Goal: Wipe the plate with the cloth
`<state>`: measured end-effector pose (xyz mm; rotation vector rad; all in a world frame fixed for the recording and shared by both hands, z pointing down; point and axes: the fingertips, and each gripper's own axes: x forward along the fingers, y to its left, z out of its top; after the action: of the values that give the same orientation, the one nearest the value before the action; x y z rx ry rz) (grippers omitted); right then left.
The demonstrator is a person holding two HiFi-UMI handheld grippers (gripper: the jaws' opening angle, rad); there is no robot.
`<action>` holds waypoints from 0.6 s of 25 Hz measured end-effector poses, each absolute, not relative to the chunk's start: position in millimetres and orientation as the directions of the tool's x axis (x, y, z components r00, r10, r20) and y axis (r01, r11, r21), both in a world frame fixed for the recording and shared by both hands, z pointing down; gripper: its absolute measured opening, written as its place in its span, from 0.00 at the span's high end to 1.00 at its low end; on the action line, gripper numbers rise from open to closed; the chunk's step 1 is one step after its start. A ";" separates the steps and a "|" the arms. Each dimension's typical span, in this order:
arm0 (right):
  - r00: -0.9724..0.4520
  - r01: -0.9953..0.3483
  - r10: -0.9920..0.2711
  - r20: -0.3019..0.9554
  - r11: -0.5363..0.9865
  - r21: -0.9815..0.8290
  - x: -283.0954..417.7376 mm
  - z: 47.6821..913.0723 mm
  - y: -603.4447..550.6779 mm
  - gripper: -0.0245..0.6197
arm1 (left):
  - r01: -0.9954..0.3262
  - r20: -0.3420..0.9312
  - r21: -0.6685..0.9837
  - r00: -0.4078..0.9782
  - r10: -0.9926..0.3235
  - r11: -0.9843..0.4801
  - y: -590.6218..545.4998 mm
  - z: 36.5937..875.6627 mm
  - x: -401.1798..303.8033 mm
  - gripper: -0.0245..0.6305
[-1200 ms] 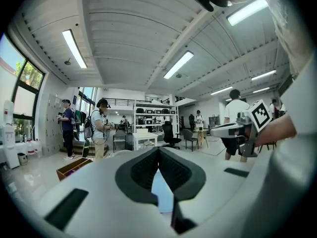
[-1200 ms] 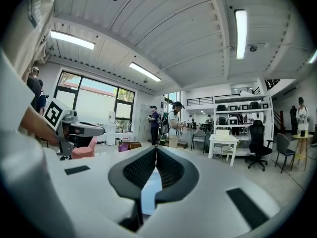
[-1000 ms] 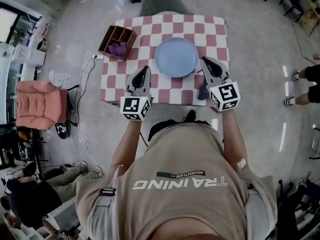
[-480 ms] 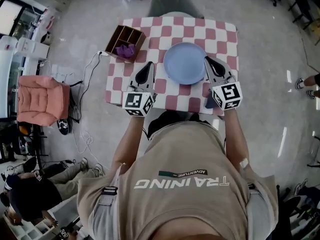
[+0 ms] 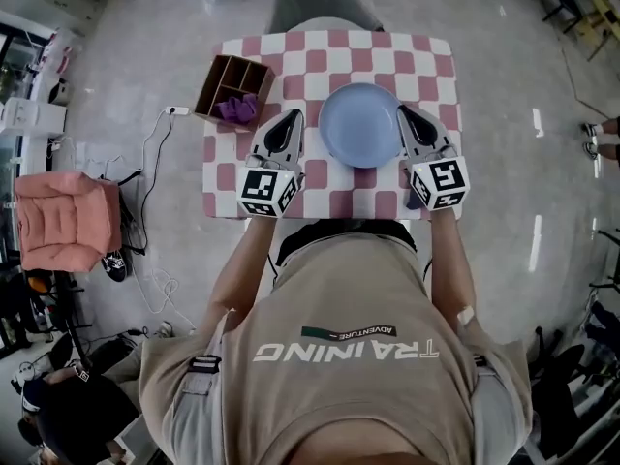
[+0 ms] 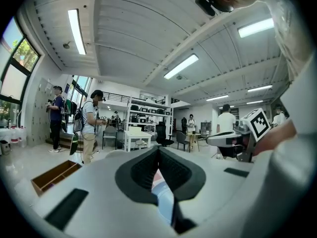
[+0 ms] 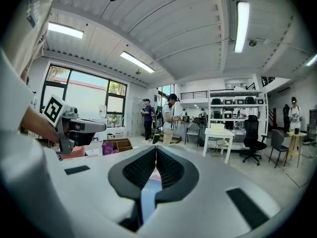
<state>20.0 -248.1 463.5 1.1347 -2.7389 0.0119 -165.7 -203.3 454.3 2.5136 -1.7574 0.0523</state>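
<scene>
**Pale blue plate flanked on both sides, cloth not yet picked up**

Blue and bare, the plate (image 5: 360, 124) sits right of the middle of the table (image 5: 426, 56). A second ago both tools hung back over the near edge. The person has since stepped in, and the left gripper (image 5: 292, 116) and right gripper (image 5: 403, 110) now sit just beside the plate, one on each side. Both pairs of fingers are pressed together with nothing between them, so the hands have arrived empty.

The wiping has not started, by the look of it. The only cloth I can see is a purple cloth (image 5: 237, 109), bunched in the near end of a wooden box (image 5: 231, 83) at the far left of the table, near the left gripper. My guess is that hand must open and fetch it first.

The table wears a red and white chequered cover and holds nothing else that I can see. Around it is a pale, glossy floor, a grey chair (image 5: 320, 3) at the far side, a pink cushioned seat (image 5: 68, 221) off to the left and a cable (image 5: 155, 153) trailing from the table. Further off stand white shelves (image 7: 233, 108), desks, office chairs and a few people under strip lights
</scene>
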 end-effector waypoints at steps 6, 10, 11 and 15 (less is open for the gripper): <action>-0.658 -0.733 -0.727 0.194 0.678 0.058 33.0 471.8 -242.9 0.93 | -0.919 0.086 0.057 0.394 -0.915 -0.391 -209.8 466.2 -153.8 0.94; -0.660 -0.731 -0.727 0.190 0.680 0.061 38.6 468.8 -246.9 0.93 | -0.917 0.084 0.056 0.399 -0.913 -0.395 -216.8 461.1 -146.1 0.94; -0.662 -0.729 -0.725 0.191 0.681 0.060 40.5 469.8 -247.7 0.93 | -0.916 0.083 0.057 0.401 -0.912 -0.398 -217.4 460.6 -143.1 0.94; -0.656 -0.730 -0.720 0.226 0.681 0.051 53.8 491.9 -251.2 0.93 | -0.914 0.095 0.073 0.405 -0.909 -0.399 -223.4 467.2 -134.0 0.94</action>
<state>53.8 -251.2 491.9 1.1687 -2.6669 0.0649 -134.0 -223.4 467.2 2.5361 -1.6532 0.0599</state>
